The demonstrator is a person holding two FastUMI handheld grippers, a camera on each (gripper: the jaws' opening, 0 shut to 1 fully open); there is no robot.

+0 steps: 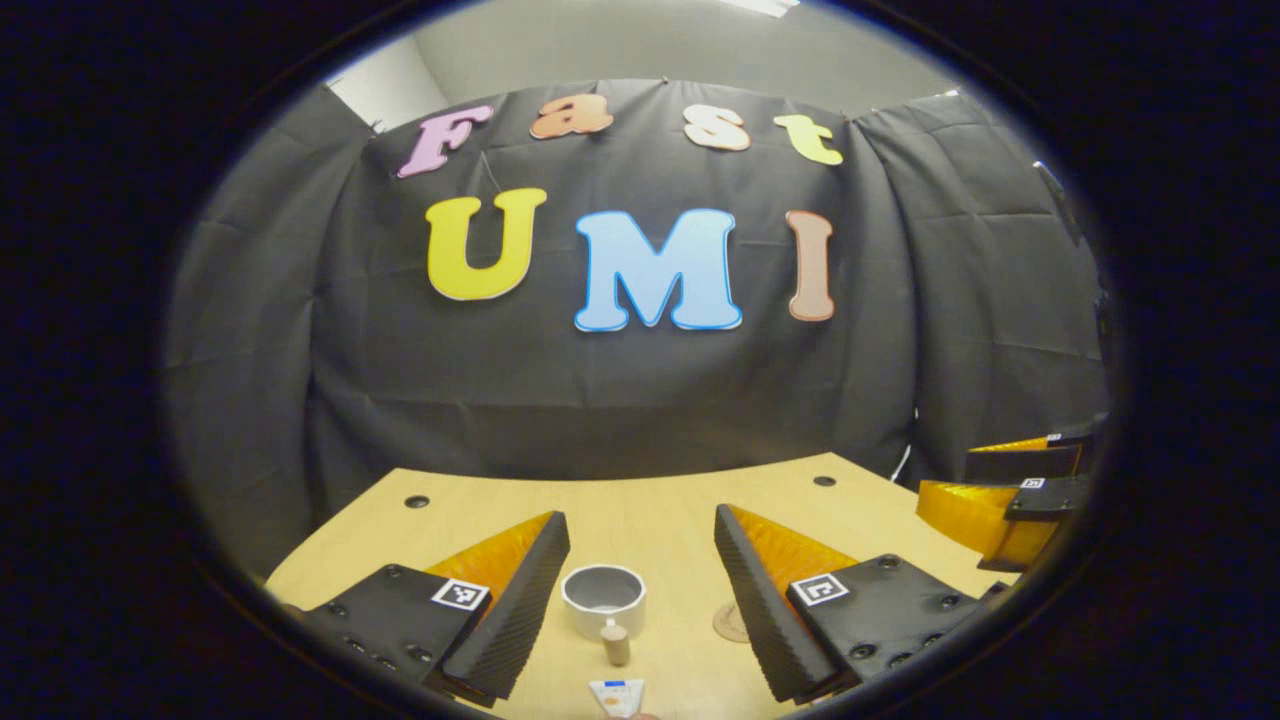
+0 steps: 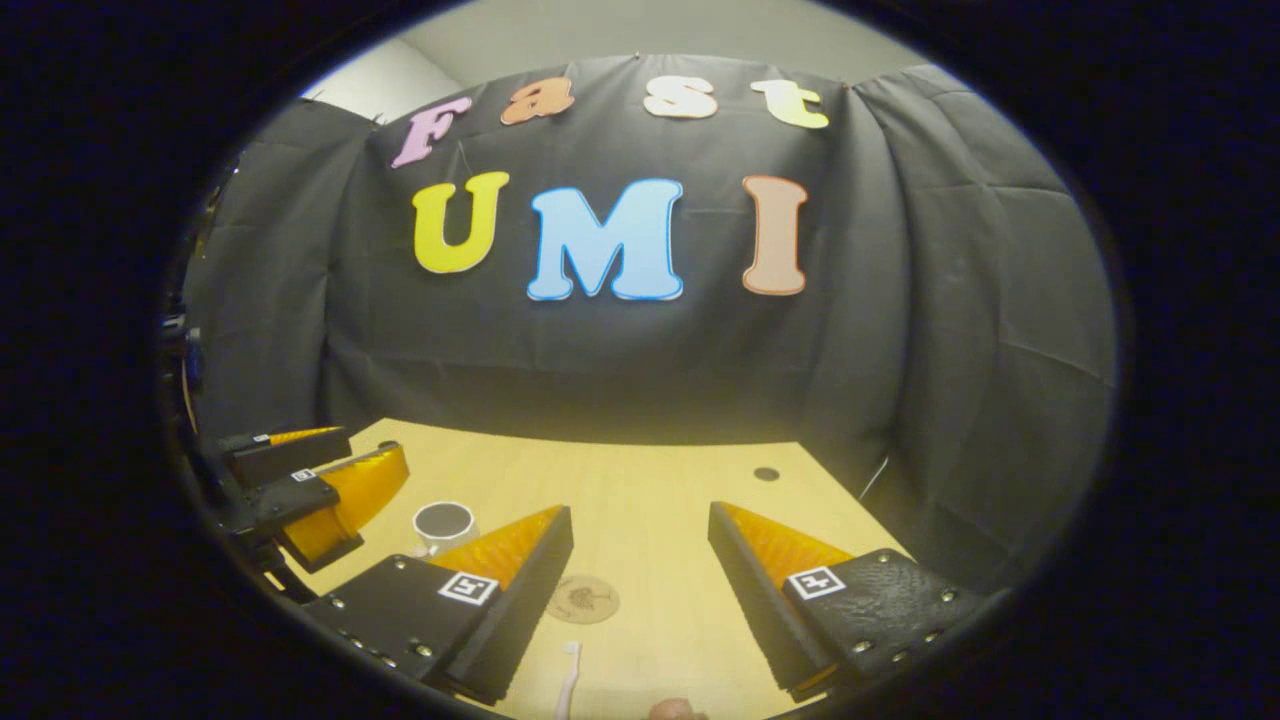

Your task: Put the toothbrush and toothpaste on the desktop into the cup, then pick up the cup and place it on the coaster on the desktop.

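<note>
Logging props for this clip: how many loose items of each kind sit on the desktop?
Cup: 1
Coaster: 1
Toothbrush: 1
Toothpaste tube: 1
Small brown capped bottle: 1
Total: 5

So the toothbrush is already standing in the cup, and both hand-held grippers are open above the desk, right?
Not quite. In the right gripper view the toothbrush lies flat on the desk, apart from the cup. The rest holds: the left hand-held gripper and right hand-held gripper are open above the desk.

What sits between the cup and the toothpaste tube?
In the left gripper view, a small upright stopper-like piece stands between the cup and the toothpaste tube.
</note>
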